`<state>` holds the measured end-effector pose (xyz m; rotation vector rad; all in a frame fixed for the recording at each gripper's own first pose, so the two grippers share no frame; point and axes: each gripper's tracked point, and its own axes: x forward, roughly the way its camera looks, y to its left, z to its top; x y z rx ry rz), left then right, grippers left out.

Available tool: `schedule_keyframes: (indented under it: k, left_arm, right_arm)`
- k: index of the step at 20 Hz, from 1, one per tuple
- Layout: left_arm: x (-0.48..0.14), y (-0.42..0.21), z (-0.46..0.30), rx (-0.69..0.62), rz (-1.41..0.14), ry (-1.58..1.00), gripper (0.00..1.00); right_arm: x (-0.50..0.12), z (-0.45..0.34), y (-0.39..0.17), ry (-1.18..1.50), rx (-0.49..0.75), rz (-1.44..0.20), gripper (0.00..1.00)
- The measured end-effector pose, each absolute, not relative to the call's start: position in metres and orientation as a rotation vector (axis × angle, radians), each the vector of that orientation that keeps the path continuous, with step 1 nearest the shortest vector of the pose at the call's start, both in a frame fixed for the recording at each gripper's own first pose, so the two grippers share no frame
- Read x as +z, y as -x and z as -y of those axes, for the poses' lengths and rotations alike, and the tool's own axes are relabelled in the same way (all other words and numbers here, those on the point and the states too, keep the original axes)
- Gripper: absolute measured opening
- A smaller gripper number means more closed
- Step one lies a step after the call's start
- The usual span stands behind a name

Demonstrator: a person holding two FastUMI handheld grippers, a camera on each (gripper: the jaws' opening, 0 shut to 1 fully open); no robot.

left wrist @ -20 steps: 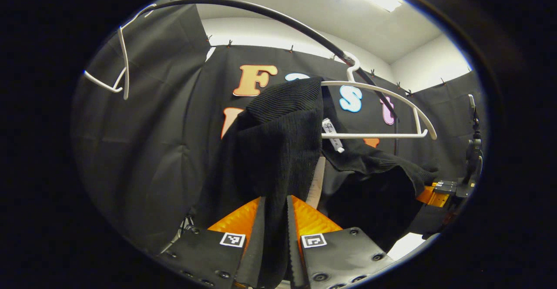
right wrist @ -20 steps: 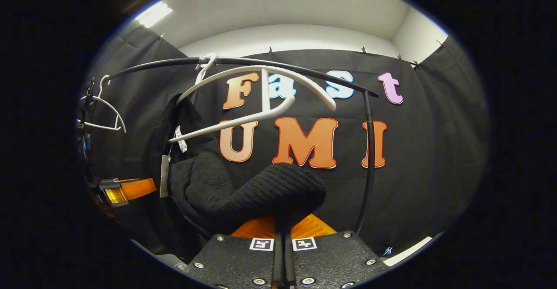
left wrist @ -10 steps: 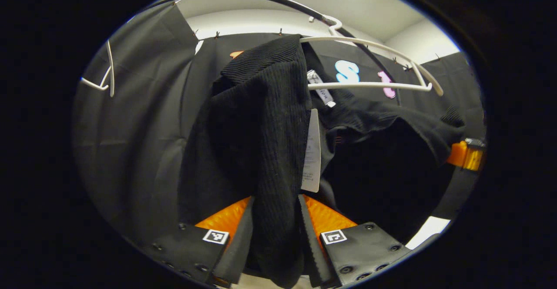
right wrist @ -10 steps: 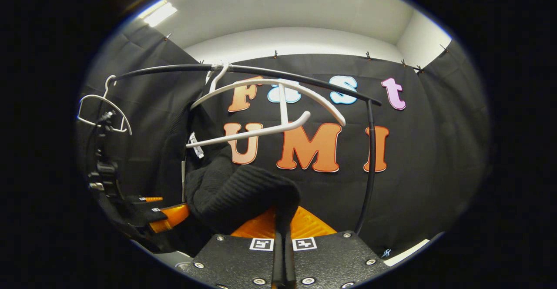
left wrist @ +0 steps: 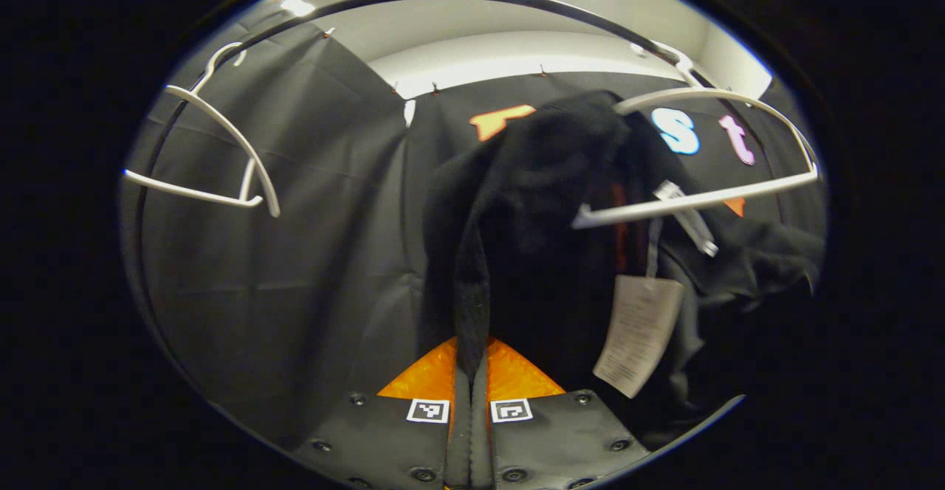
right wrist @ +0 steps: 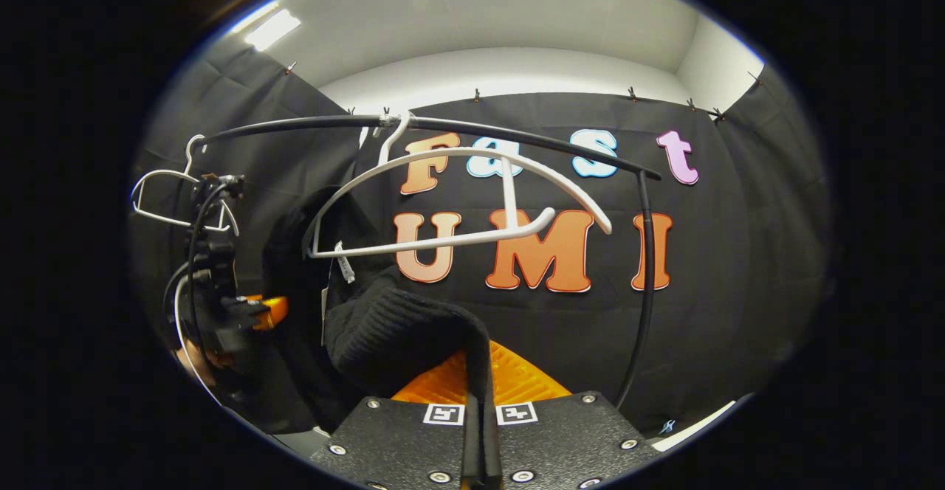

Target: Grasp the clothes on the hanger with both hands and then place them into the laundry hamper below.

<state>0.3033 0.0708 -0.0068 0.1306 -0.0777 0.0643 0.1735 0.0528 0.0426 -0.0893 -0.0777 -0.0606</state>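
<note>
Left tool [left wrist: 470, 372] points up and forward, its two fingers pressed nearly flat together with just a thin strip of the black garment [left wrist: 517, 202] pinched between them. Right tool [right wrist: 481, 401] is angled the same way, fingers clamped tight on a thick fold of that same garment, which bunches up right over the tips. In the right gripper view you can also spot the left tool far off on the left side, cables looping off its body, with a bit of the hand [right wrist: 193, 361] holding it below.
</note>
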Motion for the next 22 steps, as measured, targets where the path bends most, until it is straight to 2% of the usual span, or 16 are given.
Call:
schedule_keyframes:
  k: [2,3,6,7,9,10,12,16,22]
  left_arm:
    - [0.003,-0.314,-0.100,0.104,0.102,-0.138,0.07]
    - [0.007,-0.319,-0.110,0.118,0.107,-0.146,0.03]
    - [0.018,-0.333,-0.138,0.170,0.092,-0.160,0.10]
    - [0.023,-0.337,-0.145,0.187,0.093,-0.161,0.07]
    - [0.033,-0.343,-0.159,0.216,0.102,-0.168,0.10]
    - [0.035,-0.344,-0.170,0.232,0.095,-0.168,0.03]
    - [0.036,-0.347,-0.186,0.257,0.082,-0.146,0.06]
    - [0.034,-0.330,-0.189,0.239,0.096,-0.147,0.07]
    - [-0.031,-0.287,-0.153,0.088,-0.015,-0.139,0.07]
  right_arm:
    - [0.039,-0.060,-0.176,0.085,-0.044,0.074,0.01]
    - [0.034,-0.068,-0.179,0.078,-0.030,0.066,0.01]
    - [0.019,-0.088,-0.191,0.063,0.016,0.040,0.01]
    - [0.017,-0.094,-0.192,0.055,0.032,0.038,0.01]
    - [0.011,-0.114,-0.195,0.037,0.065,0.032,0.01]
    - [0.008,-0.123,-0.198,0.034,0.080,0.027,0.01]
    - [0.005,-0.136,-0.200,0.028,0.105,0.020,0.01]
    - [-0.001,-0.148,-0.197,0.020,0.135,0.012,0.01]
    - [-0.029,-0.171,-0.193,0.034,0.189,-0.041,0.01]
